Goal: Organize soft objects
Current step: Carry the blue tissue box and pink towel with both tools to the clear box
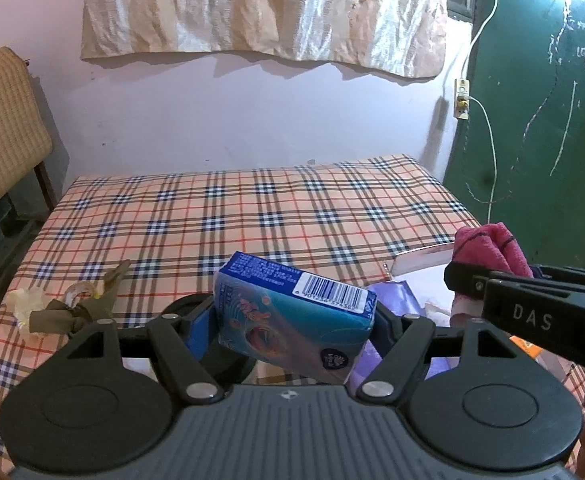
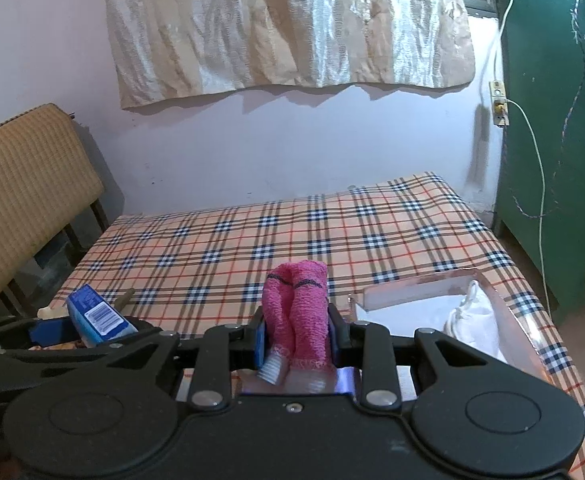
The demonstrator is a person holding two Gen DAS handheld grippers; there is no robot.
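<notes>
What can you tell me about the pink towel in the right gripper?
The pink towel looks like soft terry cloth, folded into two upright lobes with a thin dark stripe near the top. The right gripper is shut on it, its blue pads pressing both sides. It is held above the plaid bedsheet, touching nothing else visible.

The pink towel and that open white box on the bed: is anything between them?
Nothing but plaid bedsheet. In the right wrist view, the pink towel, held above it, and the white box are apart.

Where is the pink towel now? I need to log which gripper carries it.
The pink towel is clamped in the right gripper, mid-frame in the right wrist view, above the plaid bed, left of the open box.
</notes>
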